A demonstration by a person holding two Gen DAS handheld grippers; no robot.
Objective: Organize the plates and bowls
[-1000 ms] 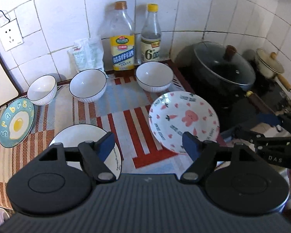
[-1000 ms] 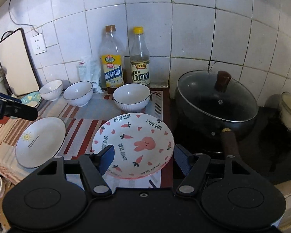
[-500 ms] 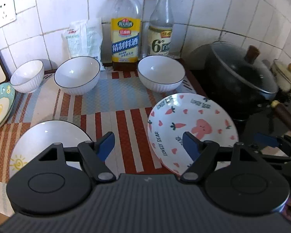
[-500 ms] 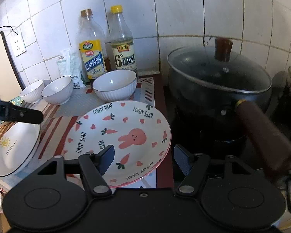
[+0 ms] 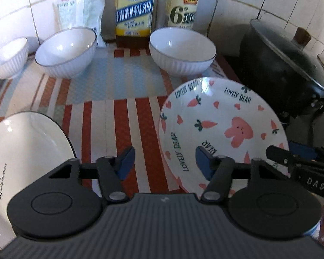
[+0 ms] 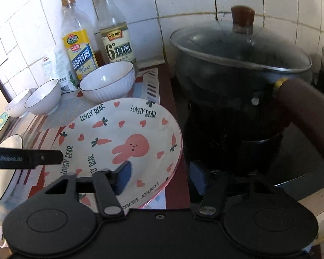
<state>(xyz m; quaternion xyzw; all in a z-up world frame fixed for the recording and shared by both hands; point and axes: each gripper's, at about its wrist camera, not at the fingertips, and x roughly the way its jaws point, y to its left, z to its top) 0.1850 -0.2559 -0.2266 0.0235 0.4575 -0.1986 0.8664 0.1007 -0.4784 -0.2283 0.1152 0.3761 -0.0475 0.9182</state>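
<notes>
— Two views. Left wrist first?
— My left gripper [image 5: 163,163], jaws just narrowed and empty, has the round white rabbit-and-carrot plate [image 5: 222,129] ahead-right.
— Right wrist?
— My right gripper [image 6: 162,176], also narrowing, straddles its near-right rim unpinched; nearer.

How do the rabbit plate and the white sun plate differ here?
The rabbit plate is covered in pink rabbit, carrot and heart prints; the white sun plate is nearly plain, with a dark rim line, a small sun and script. The rabbit plate lies right on the striped mat, by the black pot; the sun plate lies left. Both are round, shallow and empty.
</notes>
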